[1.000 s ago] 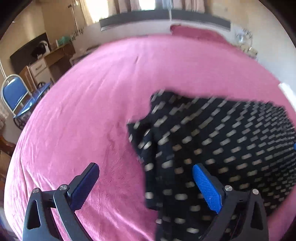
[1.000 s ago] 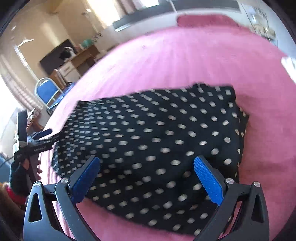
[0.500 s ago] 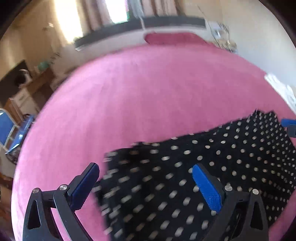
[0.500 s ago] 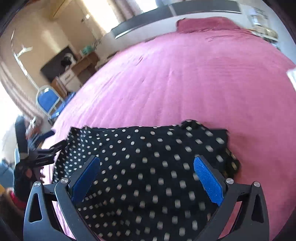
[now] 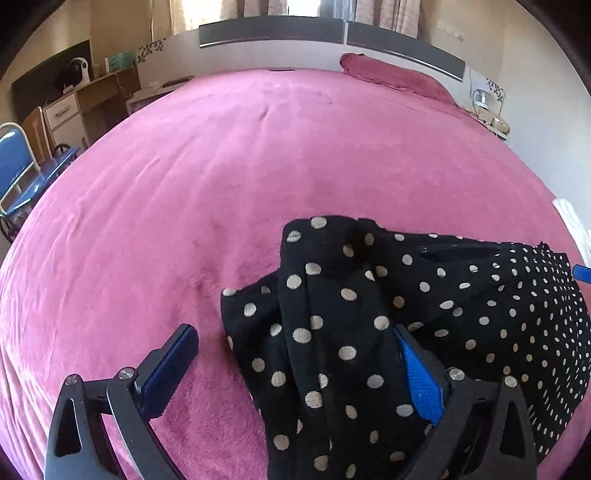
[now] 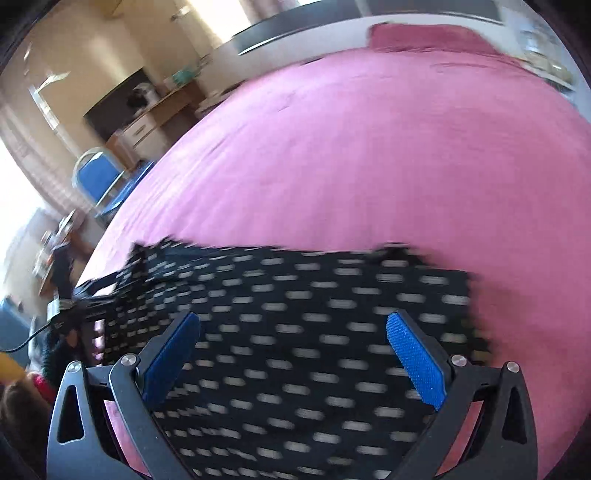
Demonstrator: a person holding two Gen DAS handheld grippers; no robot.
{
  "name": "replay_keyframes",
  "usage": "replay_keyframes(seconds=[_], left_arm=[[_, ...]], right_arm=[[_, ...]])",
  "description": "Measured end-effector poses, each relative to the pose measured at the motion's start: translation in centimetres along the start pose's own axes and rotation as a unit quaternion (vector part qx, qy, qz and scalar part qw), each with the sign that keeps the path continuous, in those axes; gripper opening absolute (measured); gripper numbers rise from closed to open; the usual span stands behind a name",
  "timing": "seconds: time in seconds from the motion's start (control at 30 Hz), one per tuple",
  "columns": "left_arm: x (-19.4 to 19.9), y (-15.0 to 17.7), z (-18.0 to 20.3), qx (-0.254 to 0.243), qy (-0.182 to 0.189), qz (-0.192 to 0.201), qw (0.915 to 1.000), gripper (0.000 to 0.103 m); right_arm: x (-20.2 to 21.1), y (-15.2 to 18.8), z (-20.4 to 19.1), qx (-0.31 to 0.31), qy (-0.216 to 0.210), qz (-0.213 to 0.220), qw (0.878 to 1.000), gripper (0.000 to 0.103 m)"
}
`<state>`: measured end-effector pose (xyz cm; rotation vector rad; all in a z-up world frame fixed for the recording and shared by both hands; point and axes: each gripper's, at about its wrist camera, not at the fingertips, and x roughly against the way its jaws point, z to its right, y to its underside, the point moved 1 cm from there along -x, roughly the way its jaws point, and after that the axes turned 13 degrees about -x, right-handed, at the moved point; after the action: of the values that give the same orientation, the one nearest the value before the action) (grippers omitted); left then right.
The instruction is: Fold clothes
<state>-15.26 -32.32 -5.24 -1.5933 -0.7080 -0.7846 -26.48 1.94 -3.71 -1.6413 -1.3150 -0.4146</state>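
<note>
Nearest in the left wrist view, the left gripper [image 5: 295, 365] stands with its blue-padded fingers spread wide, a bunched fold of the black polka-dot garment [image 5: 369, 332] draped between them and against the right pad, not pinched. The right gripper [image 6: 291, 354] is likewise wide apart above the same garment [image 6: 295, 332], blurred, lying spread on the pink bedspread [image 5: 221, 177]. Beyond lie a maroon pillow [image 5: 391, 75], the headboard [image 5: 273, 33], and a blue chair [image 6: 98, 177] at the left
</note>
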Motion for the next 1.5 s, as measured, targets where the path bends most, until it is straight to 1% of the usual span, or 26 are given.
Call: replay_keyframes(seconds=[0.07,0.13,0.17,0.2,0.23,0.27,0.3,0.4,0.47,0.57,0.67,0.7,0.73,0.8,0.87,0.9,0.93,1.0,1.07,1.13,1.17,1.23,1.27,1.33,1.43,1.5], left_arm=[[-0.5,-0.6,0.4,0.005,0.0,0.002,1.0,0.103],[-0.5,-0.5,0.2,0.014,0.011,0.003,0.9998,0.103],[-0.2,-0.5,0.1,0.017,0.017,0.004,0.9997,0.103],[0.1,-0.4,0.0,0.018,0.023,0.005,0.9996,0.103],[0.5,-0.6,-0.2,0.022,0.038,0.011,0.999,0.103],[1.3,-0.8,-0.6,0.026,0.038,0.023,0.9987,0.103],[2.3,-0.9,-1.0,0.029,0.034,0.037,0.9983,0.103],[5.0,-1.8,-1.4,0.023,0.0,0.08,0.9966,0.103],[5.7,-3.3,0.1,-0.007,0.005,0.086,0.9962,0.103],[3.0,-5.9,4.5,-0.081,0.015,0.045,0.9956,0.103],[-2.3,-7.1,8.1,-0.129,0.014,-0.013,0.9915,0.103],[-3.4,-7.0,8.5,-0.138,0.005,-0.024,0.9901,0.103],[-3.9,-7.1,8.1,-0.13,0.006,-0.024,0.9912,0.103],[-3.2,-7.2,6.1,-0.082,-0.003,-0.008,0.9966,0.103],[-2.3,-7.1,4.1,-0.035,-0.014,0.009,0.9992,0.103],[-1.8,-6.6,3.0,-0.007,-0.011,0.019,0.9997,0.103],[-1.2,-6.1,1.9,0.023,-0.005,0.029,0.9993,0.103],[0.0,-4.9,1.0,0.047,-0.004,0.047,0.9978,0.103],[1.3,-3.6,0.9,0.05,-0.01,0.06,0.9969,0.103],[2.7,-2.0,1.0,0.047,-0.006,0.068,0.9965,0.103],[3.4,-1.2,1.1,0.046,-0.004,0.072,0.9963,0.103],[5.1,0.3,1.0,0.034,0.004,0.079,0.9963,0.103],[6.3,1.3,1.0,0.024,0.004,0.082,0.9964,0.103],[7.4,2.7,1.6,0.0,0.005,0.083,0.9965,0.103],[8.0,4.1,2.3,-0.004,0.007,0.085,0.9963,0.103],[7.6,4.3,2.1,0.003,0.012,0.085,0.9963,0.103]], right_arm=[[-1.7,0.2,-3.3,0.043,0.006,-0.017,0.999,0.103],[-3.8,0.5,-5.5,0.084,0.065,-0.026,0.994,0.103],[-5.4,0.8,-6.4,0.103,0.107,-0.037,0.988,0.103],[-6.8,1.1,-6.7,0.11,0.135,-0.05,0.983,0.103],[-7.8,1.4,-6.6,0.11,0.151,-0.059,0.981,0.103],[-8.9,1.6,-6.6,0.11,0.166,-0.068,0.978,0.103],[-9.2,1.6,-6.3,0.102,0.168,-0.07,0.978,0.103],[-8.4,1.1,-5.4,0.069,0.142,-0.063,0.985,0.103],[-8.2,1.0,-5.1,0.062,0.137,-0.061,0.987,0.103],[-8.3,1.3,-5.4,0.071,0.155,-0.058,0.984,0.103],[-8.2,1.2,-5.1,0.056,0.158,-0.059,0.984,0.103],[-8.1,1.0,-4.9,0.05,0.154,-0.064,0.985,0.103],[-8.1,0.7,-4.7,0.047,0.149,-0.071,0.985,0.103],[-7.1,-0.1,-4.7,0.047,0.121,-0.08,0.988,0.103],[-5.0,-1.1,-4.6,0.033,0.083,-0.054,0.995,0.103],[-3.9,-1.5,-4.4,0.024,0.075,-0.033,0.996,0.103],[-3.0,-1.9,-4.3,0.016,0.076,-0.013,0.997,0.103],[-2.9,-2.2,-4.5,0.014,0.078,-0.008,0.997,0.103],[-3.4,-2.3,-4.9,0.023,0.082,-0.013,0.996,0.103],[-4.5,-1.6,-6.3,0.051,0.095,-0.026,0.994,0.103],[-4.8,-0.6,-7.1,0.07,0.116,-0.03,0.99,0.103],[-6.3,-0.3,-7.7,0.109,0.199,-0.024,0.974,0.103],[-6.8,-0.5,-7.7,0.116,0.222,-0.022,0.968,0.103],[-7.3,-1.3,-7.4,0.104,0.23,-0.017,0.967,0.103],[-6.1,-2.4,-7.0,0.069,0.222,0.002,0.973,0.103],[-6.1,-2.6,-7.5,0.072,0.219,0.007,0.973,0.103]])
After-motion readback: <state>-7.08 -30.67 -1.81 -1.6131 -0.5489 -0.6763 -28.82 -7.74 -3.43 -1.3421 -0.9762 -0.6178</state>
